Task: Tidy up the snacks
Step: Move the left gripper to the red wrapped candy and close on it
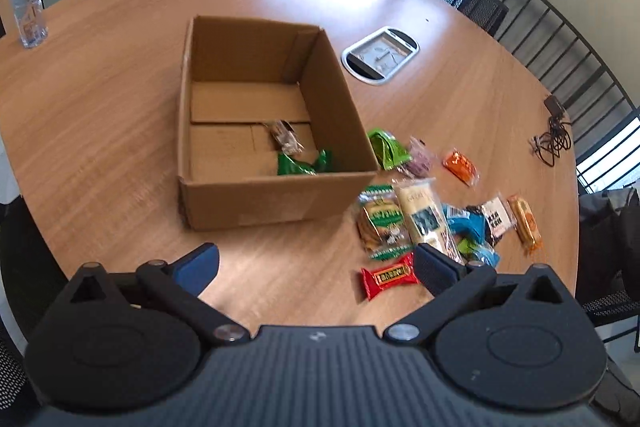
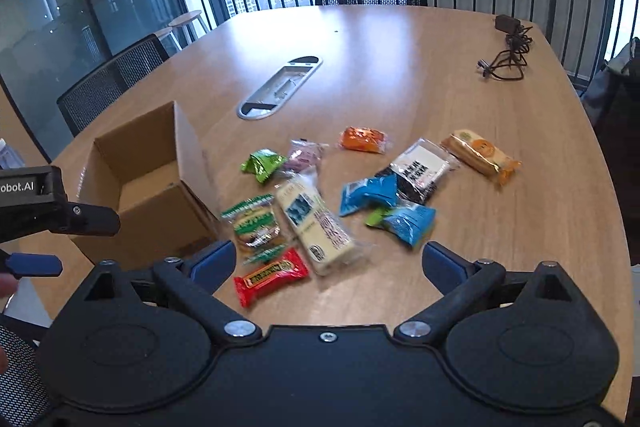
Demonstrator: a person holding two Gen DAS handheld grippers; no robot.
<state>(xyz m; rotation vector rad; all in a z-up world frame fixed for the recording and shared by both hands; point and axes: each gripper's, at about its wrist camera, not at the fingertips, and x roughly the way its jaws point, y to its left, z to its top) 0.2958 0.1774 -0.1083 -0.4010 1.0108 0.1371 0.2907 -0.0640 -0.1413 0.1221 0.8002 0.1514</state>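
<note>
An open cardboard box (image 1: 256, 197) stands on the round wooden table; inside lie a green packet (image 1: 304, 163) and a clear-wrapped dark snack (image 1: 285, 137). Right of the box several snacks are scattered: a red bar (image 2: 272, 277), a green-striped cookie pack (image 2: 256, 223), a cream pack (image 2: 316, 223), blue packets (image 2: 372, 193), a black-and-white pack (image 2: 420, 167) and an orange-yellow cake (image 2: 480, 151). My left gripper (image 1: 316, 267) hovers open before the box, the red bar (image 1: 390, 277) beside its right finger. Over the red bar, my right gripper (image 2: 328, 261) is open and holds nothing.
A water bottle (image 1: 26, 3) stands at the far left. A metal cable hatch (image 2: 280, 87) is set in the table's middle, and a coiled charger cable (image 2: 506, 55) lies far right. Mesh chairs ring the table; a dark bag (image 2: 616, 115) sits at the right edge.
</note>
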